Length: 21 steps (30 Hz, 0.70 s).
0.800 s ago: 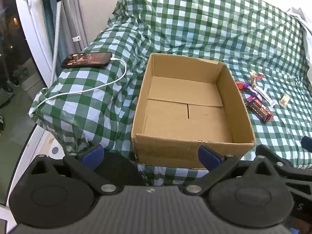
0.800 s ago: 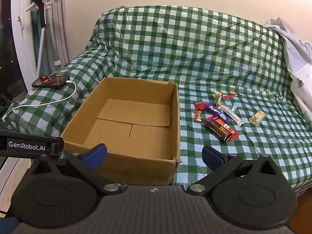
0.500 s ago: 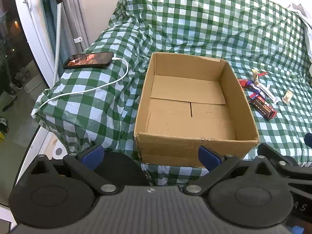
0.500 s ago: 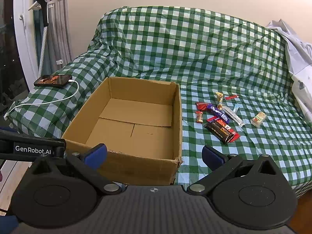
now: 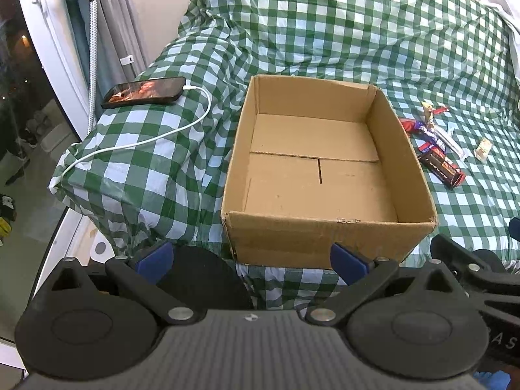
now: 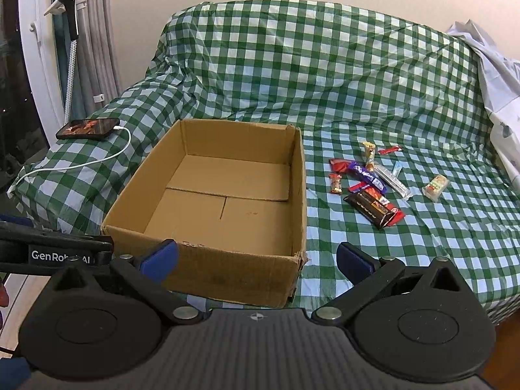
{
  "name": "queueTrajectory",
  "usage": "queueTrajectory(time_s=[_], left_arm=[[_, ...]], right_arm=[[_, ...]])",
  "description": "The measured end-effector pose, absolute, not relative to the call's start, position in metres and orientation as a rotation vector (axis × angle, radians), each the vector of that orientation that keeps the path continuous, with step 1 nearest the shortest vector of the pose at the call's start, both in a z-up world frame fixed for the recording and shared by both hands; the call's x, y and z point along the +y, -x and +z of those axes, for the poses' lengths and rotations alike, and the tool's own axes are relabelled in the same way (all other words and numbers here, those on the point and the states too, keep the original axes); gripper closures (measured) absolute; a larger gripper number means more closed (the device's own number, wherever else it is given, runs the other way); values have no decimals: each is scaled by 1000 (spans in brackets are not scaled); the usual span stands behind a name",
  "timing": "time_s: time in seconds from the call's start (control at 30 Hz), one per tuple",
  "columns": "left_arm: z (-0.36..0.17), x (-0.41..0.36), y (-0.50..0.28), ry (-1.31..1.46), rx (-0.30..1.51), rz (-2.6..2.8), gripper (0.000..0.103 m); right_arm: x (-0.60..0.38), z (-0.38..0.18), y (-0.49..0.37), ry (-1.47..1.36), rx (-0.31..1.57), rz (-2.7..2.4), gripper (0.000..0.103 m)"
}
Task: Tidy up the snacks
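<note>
While the cardboard box (image 6: 208,201) on the checked cover sits bare inside and every snack (image 6: 373,185) lies scattered just to its right, we hold our left gripper (image 5: 252,258) and right gripper (image 6: 256,260) spread wide, gripping nothing, so all the sorting remains

both views are evenly lit by warm indoor light, bright and sharp at the middle. the checked cover (image 6: 325,74) shows a faint sheen on its folds. the box (image 5: 325,169) casts only a soft shadow on its inner walls. the window (image 5: 19,74) at the left is dark, with small points of light. fisheye bending curves the edges, and the corners go black.
</note>
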<state>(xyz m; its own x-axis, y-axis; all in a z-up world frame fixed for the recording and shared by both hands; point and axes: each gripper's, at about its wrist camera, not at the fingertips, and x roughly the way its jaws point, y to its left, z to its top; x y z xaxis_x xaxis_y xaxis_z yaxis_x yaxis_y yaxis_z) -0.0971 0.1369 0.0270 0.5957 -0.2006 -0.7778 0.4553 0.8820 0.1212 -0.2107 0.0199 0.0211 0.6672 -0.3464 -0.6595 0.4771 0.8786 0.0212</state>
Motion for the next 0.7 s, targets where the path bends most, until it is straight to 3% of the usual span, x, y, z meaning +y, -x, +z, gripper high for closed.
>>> queueTrajectory(time_s=[0.7], left_arm=[[19, 128, 95, -368, 874, -372, 0]], right_arm=[[9, 10, 209, -234, 733, -449, 0]])
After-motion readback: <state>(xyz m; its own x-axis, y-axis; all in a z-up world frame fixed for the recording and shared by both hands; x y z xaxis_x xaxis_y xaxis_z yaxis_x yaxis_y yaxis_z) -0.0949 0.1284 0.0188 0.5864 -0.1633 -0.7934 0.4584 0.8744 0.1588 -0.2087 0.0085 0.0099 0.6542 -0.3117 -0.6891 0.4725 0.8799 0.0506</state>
